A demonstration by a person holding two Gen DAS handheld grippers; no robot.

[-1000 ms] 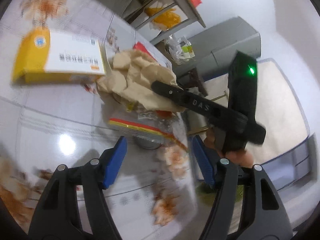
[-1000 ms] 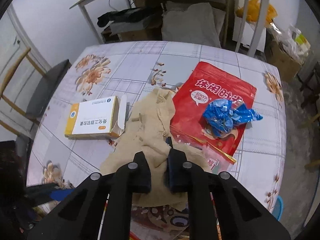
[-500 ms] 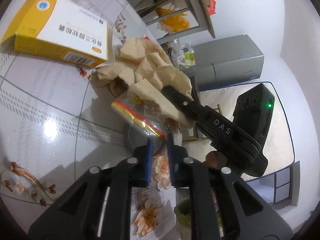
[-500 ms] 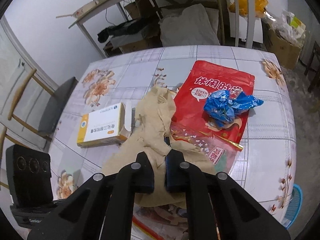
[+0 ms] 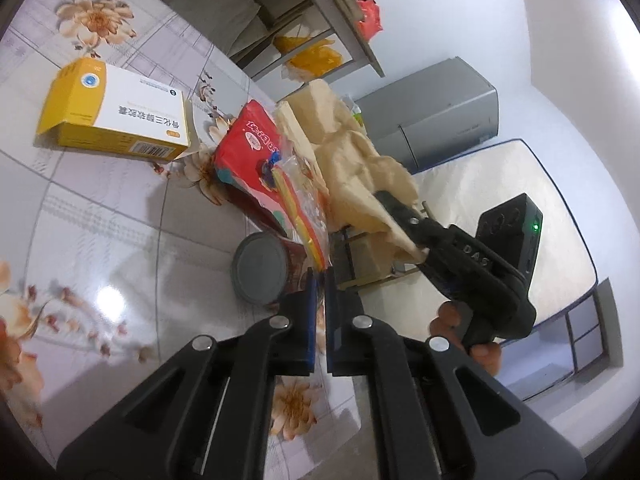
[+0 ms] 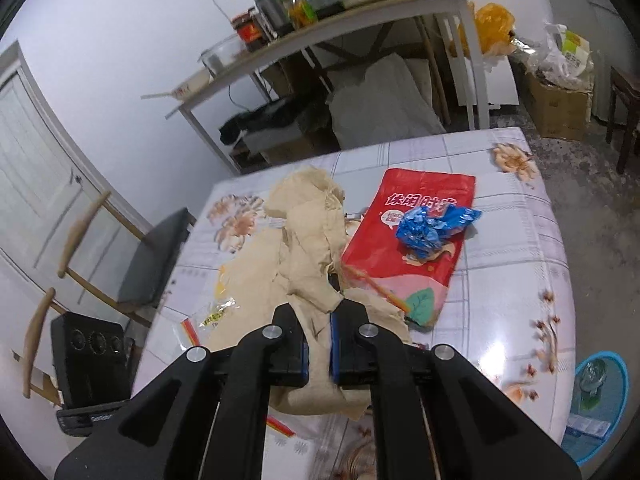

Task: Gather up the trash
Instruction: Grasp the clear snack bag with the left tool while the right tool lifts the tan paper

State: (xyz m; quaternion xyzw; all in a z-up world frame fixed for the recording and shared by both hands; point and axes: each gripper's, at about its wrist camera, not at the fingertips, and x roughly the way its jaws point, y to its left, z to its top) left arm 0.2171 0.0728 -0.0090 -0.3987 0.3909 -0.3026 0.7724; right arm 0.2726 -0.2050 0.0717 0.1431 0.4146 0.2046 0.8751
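My right gripper [image 6: 319, 344] is shut on crumpled brown paper [image 6: 304, 248] and holds it lifted above the table; the paper also shows in the left wrist view [image 5: 352, 160]. My left gripper [image 5: 319, 280] is shut on a clear plastic bag with a red and yellow strip [image 5: 298, 200], raised off the table. A red snack bag [image 6: 416, 240] lies on the table with a crumpled blue wrapper [image 6: 432, 226] on it. A yellow and white box [image 5: 112, 116] lies at the left.
A grey round lid [image 5: 260, 270] sits on the flowered table [image 5: 100, 220] near my left fingers. A blue bin [image 6: 596, 396] stands on the floor at the right. A chair [image 6: 132, 264] is at the table's left, with a cluttered shelf table [image 6: 320, 32] behind.
My right gripper has lifted the brown paper up off the table. My left gripper shut on the clear bag half a second ago and has raised it, uncovering the grey lid.
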